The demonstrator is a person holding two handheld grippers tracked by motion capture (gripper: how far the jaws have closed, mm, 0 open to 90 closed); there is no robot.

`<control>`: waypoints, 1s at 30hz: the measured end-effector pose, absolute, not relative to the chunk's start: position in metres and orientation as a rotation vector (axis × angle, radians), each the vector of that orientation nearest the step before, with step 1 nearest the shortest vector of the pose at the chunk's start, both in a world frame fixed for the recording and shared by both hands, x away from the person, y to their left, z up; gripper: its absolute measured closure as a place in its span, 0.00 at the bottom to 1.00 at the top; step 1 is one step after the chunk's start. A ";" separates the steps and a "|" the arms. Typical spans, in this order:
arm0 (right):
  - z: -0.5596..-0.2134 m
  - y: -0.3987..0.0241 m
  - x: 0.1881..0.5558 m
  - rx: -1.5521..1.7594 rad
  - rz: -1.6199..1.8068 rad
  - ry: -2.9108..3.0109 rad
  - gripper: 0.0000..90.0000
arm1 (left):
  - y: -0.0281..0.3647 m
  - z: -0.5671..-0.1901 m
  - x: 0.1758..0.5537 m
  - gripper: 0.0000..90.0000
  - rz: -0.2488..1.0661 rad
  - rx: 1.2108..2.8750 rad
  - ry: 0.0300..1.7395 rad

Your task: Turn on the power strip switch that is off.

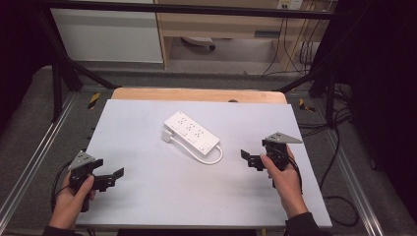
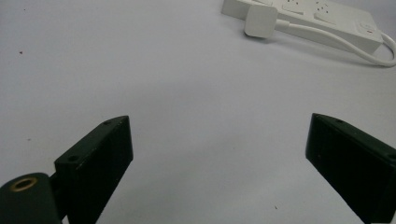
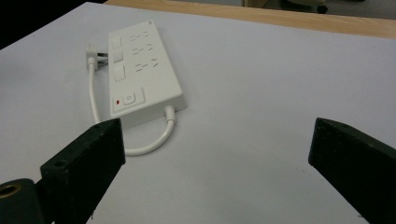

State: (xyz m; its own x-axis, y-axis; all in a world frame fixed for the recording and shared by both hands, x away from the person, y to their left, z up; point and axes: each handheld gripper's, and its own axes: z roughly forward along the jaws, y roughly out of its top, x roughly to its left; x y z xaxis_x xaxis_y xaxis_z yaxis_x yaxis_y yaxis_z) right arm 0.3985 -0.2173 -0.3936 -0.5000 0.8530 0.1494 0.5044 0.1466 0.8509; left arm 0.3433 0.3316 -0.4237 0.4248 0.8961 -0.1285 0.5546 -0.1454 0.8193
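A white power strip (image 1: 192, 130) lies at an angle in the middle of the white tabletop (image 1: 147, 201). Its white plug (image 1: 167, 136) rests beside its left end, and the short cable (image 1: 212, 158) loops round from its near end. My left gripper (image 1: 114, 176) is held low at the near left, open, with nothing between its jaws. In the left gripper view the strip (image 2: 317, 14) and plug (image 2: 260, 21) lie far ahead of the gripper (image 2: 219, 140). My right gripper (image 1: 249, 158) is open at the right of the strip. Its view has the strip (image 3: 140, 74) ahead at the left of the gripper (image 3: 217, 144).
The white board sits on a wooden table whose edge (image 1: 196, 95) shows at the back. A black frame and rails surround the table, and cables (image 1: 339, 196) trail on the floor at the right. A white cabinet (image 1: 108, 34) stands behind.
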 end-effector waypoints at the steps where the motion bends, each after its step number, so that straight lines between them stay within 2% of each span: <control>1: -0.393 -0.217 0.399 1.305 1.300 2.059 0.05 | 0.332 -0.424 0.343 0.08 0.502 1.826 1.246; 9: -0.387 -0.213 0.404 1.292 1.287 2.070 0.05 | 0.331 -0.424 0.344 0.08 0.499 1.832 1.245; 30: -0.372 -0.172 0.431 1.208 1.262 2.137 0.06 | 0.330 -0.425 0.344 0.08 0.504 1.848 1.248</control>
State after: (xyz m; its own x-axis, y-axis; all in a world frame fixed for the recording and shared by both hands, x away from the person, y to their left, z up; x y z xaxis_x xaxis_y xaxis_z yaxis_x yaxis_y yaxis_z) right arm 0.4315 -0.1716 -0.3717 -0.5589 0.8235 0.0973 0.4829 0.2279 0.8455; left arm 0.3440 0.3298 -0.4249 0.4262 0.8970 -0.1168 0.5641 -0.1627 0.8095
